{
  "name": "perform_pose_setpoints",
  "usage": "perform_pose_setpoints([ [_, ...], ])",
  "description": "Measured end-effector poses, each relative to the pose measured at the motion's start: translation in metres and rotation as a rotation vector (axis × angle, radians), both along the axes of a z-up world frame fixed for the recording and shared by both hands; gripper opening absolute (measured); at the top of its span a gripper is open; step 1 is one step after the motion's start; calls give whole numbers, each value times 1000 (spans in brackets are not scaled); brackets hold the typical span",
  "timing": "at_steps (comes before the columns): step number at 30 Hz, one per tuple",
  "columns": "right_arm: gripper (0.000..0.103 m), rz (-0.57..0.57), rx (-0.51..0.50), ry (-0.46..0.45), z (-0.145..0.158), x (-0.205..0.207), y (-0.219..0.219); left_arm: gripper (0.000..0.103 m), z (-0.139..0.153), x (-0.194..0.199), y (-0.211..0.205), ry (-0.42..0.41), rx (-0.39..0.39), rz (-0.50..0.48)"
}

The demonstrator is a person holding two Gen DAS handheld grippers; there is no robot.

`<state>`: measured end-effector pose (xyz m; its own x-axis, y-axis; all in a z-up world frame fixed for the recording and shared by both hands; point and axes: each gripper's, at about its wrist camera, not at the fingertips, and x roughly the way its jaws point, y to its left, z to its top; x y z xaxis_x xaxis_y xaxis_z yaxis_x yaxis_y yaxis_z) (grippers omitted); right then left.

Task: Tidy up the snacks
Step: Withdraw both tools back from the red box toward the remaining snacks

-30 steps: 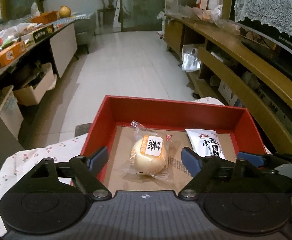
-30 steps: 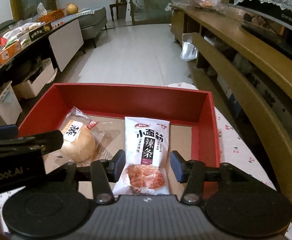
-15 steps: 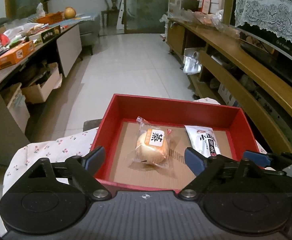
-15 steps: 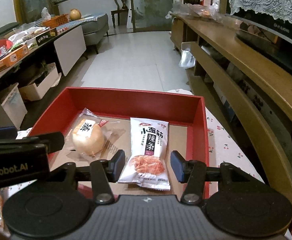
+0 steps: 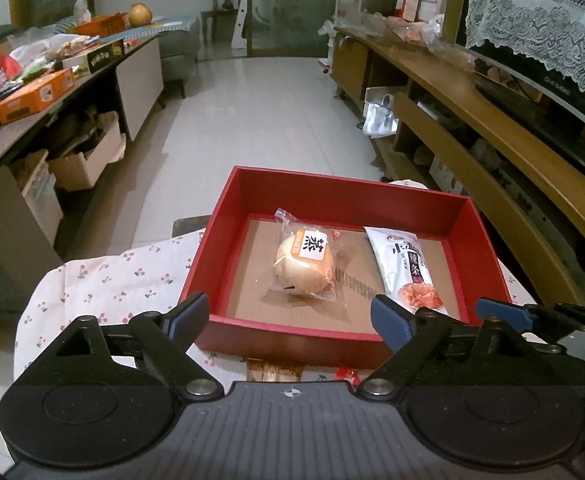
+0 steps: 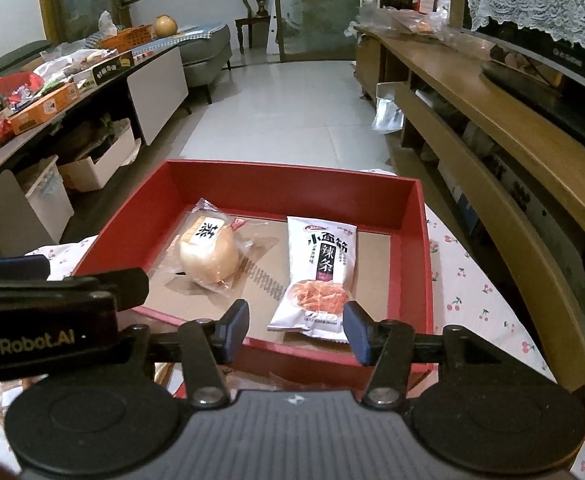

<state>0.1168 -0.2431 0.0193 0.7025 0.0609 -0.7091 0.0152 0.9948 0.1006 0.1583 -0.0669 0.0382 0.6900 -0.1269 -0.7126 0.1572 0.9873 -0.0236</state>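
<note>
Red box (image 5: 332, 196) sits on a table covered by a white cloth with a cherry print (image 5: 104, 280). Box floor is brown cardboard; 2 snacks lie on it.

Snack 1: round bun in a clear wrapper (image 5: 306, 266), white label with black characters on top, lying left of centre on the box floor. Same bun in the right wrist view (image 6: 208, 256).

Snack 2: white snack packet (image 5: 408, 268) with a picture of orange strips at its near end, lying flat to the right of the bun, lengthwise toward the near wall. In the right wrist view (image 6: 320, 276) its near edge is close to the near wall of the box (image 6: 292, 184). Bun and packet are near each other; wrappers appear apart.

Left gripper (image 5: 288, 316): jaws wide apart, nothing between them, held over the near edge of the box in front of the bun.

Right gripper (image 6: 296, 330): jaws open to about the width of the packet, nothing gripped, held over the near wall in line with the packet. Fingertips do not touch it.

Below the box's near wall, 2 further wrapper edges (image 5: 272, 372) show on the cloth; cannot tell what they are.
</note>
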Motion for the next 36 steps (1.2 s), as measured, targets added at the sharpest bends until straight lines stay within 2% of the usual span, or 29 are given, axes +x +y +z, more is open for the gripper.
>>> perform_pose_setpoints([
  [36,56,58,6,18,1,-47,26,94,2,-43,19,7,26,-4],
])
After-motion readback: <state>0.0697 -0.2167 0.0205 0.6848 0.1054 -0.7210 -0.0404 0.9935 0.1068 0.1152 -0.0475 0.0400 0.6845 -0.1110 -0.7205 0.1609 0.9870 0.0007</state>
